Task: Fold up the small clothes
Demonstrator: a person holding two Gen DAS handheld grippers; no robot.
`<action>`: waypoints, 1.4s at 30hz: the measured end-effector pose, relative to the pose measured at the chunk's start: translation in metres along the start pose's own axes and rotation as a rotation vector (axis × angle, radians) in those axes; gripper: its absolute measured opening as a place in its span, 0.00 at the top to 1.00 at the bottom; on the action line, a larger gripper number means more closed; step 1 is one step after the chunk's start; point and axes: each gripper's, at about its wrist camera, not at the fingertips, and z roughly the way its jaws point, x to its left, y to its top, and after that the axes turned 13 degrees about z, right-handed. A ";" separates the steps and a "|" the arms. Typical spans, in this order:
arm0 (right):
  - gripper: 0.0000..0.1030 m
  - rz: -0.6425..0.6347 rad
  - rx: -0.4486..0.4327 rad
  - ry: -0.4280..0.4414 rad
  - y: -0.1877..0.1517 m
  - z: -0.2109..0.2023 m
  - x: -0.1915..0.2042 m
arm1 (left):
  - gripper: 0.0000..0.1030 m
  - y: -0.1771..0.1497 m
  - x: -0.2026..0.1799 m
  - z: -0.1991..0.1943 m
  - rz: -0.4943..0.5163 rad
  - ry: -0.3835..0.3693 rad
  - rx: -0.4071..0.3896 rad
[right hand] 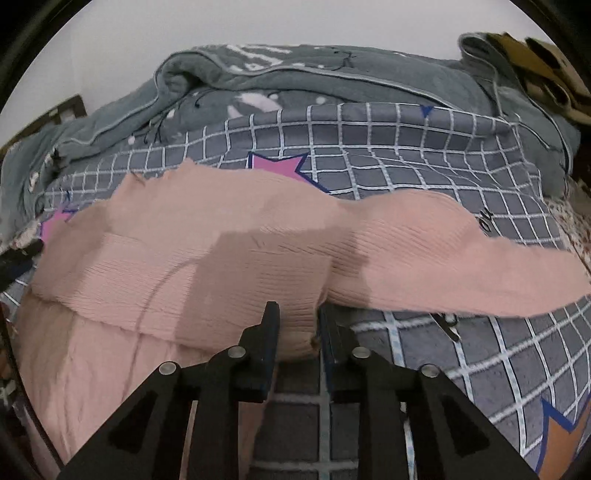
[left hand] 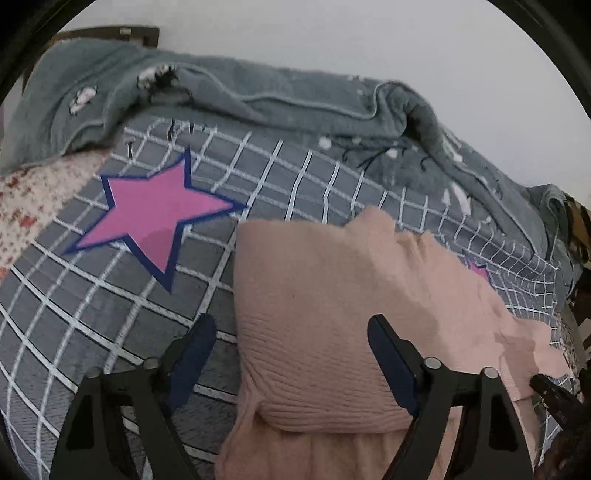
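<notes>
A pink ribbed knit garment (left hand: 332, 295) lies spread on a grey checked bed sheet (left hand: 92, 314) printed with pink stars. My left gripper (left hand: 291, 347) stands open astride the garment's left edge: one finger is over the sheet, the other over the knit. In the right wrist view the garment (right hand: 221, 240) stretches across the bed, a sleeve trailing to the right. My right gripper (right hand: 298, 323) is narrowed on a bunched corner of the ribbed hem, and the cloth fills the gap between its pads. Part of the right gripper (left hand: 550, 391) shows at the left view's right edge.
A rumpled grey-green blanket (left hand: 258, 92) is heaped along the far side of the bed against a white wall. A floral sheet (left hand: 33, 199) shows at the left. A brown patterned cloth (right hand: 546, 74) lies at the far right. A wooden headboard (left hand: 110, 33) stands behind.
</notes>
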 end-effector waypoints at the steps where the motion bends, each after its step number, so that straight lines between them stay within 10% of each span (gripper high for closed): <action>1: 0.75 0.008 -0.007 0.004 -0.002 -0.004 -0.003 | 0.36 0.000 -0.001 0.003 -0.002 0.001 0.011; 5: 0.64 0.019 -0.007 0.018 -0.006 -0.008 -0.003 | 0.88 0.003 -0.007 0.013 0.033 0.069 0.034; 15: 0.60 -0.005 -0.006 0.014 -0.002 0.001 0.009 | 0.89 0.006 0.021 0.002 -0.052 0.142 0.001; 22: 0.60 -0.023 -0.010 -0.016 -0.003 0.001 0.007 | 0.78 0.005 0.023 0.000 -0.090 0.112 0.004; 26: 0.49 -0.060 -0.148 -0.176 -0.003 -0.026 -0.020 | 0.40 0.006 0.011 -0.007 -0.064 0.093 -0.050; 42: 0.41 0.235 -0.139 -0.262 0.028 -0.043 -0.224 | 0.28 -0.006 -0.044 0.019 0.181 0.233 0.026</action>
